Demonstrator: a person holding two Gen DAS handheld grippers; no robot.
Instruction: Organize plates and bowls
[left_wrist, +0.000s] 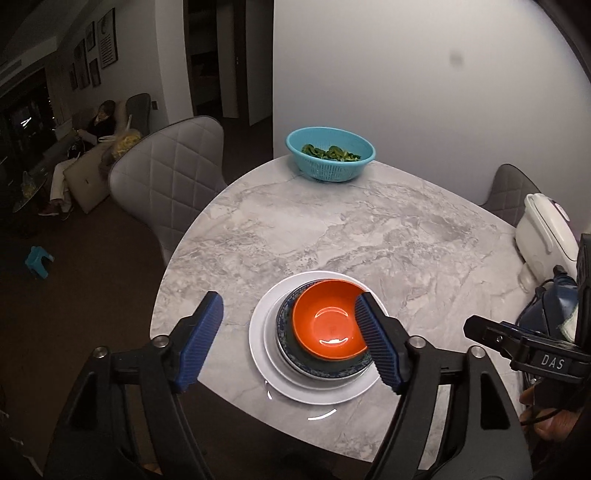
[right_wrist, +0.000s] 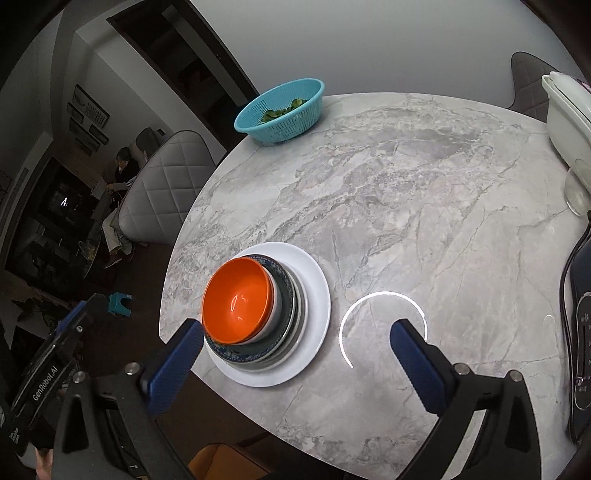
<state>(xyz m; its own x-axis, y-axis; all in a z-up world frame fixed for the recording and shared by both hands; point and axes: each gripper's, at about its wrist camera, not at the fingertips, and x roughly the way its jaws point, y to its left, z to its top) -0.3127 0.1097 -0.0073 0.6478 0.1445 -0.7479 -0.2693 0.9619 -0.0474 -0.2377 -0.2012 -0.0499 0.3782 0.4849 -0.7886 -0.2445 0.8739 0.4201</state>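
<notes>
The left gripper (left_wrist: 291, 343) has its jaws spread wide, holding nothing, just above the orange bowl (left_wrist: 327, 325). The right gripper (right_wrist: 295, 354) is likewise spread and empty, near the stack's right side. The bowl is empty and nests in a dark blue-patterned dish (right_wrist: 258, 354) on a white plate (right_wrist: 317, 295) at the marble table's (left_wrist: 369, 229) near edge. At the far edge, a turquoise colander (left_wrist: 330, 158) holds green leaves (left_wrist: 330, 153).

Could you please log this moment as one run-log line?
left gripper: open | right gripper: open | orange bowl: atop stack | white plate: bottom
</notes>
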